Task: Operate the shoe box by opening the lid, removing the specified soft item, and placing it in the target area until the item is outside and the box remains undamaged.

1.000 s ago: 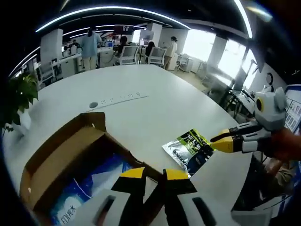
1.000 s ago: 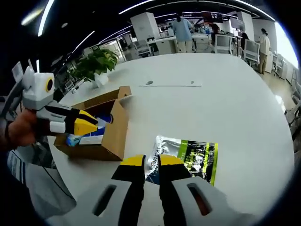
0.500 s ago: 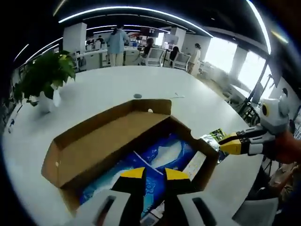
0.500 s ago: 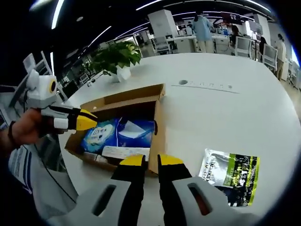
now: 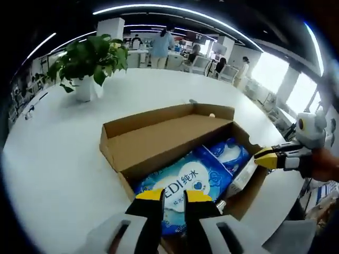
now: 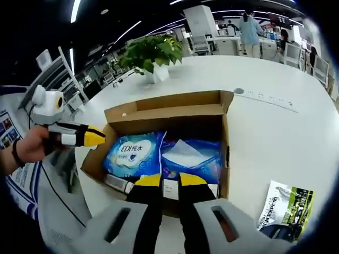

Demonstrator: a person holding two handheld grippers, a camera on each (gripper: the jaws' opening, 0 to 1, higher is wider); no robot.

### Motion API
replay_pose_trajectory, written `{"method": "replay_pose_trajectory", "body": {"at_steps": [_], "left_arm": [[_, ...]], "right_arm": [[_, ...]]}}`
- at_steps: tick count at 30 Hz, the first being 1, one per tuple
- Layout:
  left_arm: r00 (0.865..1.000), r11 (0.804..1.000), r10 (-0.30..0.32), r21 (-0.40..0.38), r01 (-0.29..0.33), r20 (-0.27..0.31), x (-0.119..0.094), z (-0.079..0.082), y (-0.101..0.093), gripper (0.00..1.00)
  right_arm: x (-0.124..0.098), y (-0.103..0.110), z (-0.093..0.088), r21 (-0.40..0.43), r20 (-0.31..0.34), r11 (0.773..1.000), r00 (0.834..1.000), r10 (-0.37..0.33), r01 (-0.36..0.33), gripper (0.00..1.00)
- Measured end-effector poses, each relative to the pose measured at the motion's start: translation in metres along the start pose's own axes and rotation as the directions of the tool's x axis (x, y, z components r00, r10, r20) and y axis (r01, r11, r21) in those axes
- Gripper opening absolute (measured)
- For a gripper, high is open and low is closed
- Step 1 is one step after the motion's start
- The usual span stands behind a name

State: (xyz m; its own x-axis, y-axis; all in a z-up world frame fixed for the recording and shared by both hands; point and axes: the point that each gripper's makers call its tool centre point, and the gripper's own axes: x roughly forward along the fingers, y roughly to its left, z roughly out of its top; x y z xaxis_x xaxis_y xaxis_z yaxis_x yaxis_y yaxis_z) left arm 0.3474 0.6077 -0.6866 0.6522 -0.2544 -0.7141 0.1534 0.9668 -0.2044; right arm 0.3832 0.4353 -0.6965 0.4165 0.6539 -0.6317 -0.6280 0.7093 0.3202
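Two blue soft packs (image 6: 132,154) lie side by side in the open box (image 6: 159,114), just ahead of both grippers. The left gripper (image 5: 168,196) sits nearest, jaws narrow and empty, as are the right gripper's (image 6: 161,181). Box walls hem the packs; bare table (image 5: 53,153) lies beyond.

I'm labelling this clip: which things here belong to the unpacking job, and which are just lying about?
Job: open shoe box, blue soft packs inside, green-and-silver pouch on the table, left gripper, right gripper.
Lying about: potted plant, table's socket strip.
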Motion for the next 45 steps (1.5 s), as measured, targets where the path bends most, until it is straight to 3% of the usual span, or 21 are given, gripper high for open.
{"method": "replay_pose_trajectory", "body": {"at_steps": [12, 28, 45], "left_arm": [[1.000, 0.999, 0.025, -0.039, -0.025, 0.007, -0.007, -0.003, 0.021, 0.14], [0.999, 0.999, 0.019, -0.049, -0.017, 0.040, -0.019, 0.002, 0.017, 0.14], [0.998, 0.998, 0.007, -0.062, -0.003, 0.061, -0.034, -0.005, 0.015, 0.14]], "right_arm": [[0.017, 0.008, 0.007, -0.018, -0.017, 1.000, 1.000, 0.024, -0.024, 0.09], [0.030, 0.013, 0.008, -0.028, -0.040, 0.998, 0.998, 0.047, -0.048, 0.09], [0.057, 0.021, 0.023, -0.021, -0.029, 0.998, 0.998, 0.062, -0.063, 0.13]]}}
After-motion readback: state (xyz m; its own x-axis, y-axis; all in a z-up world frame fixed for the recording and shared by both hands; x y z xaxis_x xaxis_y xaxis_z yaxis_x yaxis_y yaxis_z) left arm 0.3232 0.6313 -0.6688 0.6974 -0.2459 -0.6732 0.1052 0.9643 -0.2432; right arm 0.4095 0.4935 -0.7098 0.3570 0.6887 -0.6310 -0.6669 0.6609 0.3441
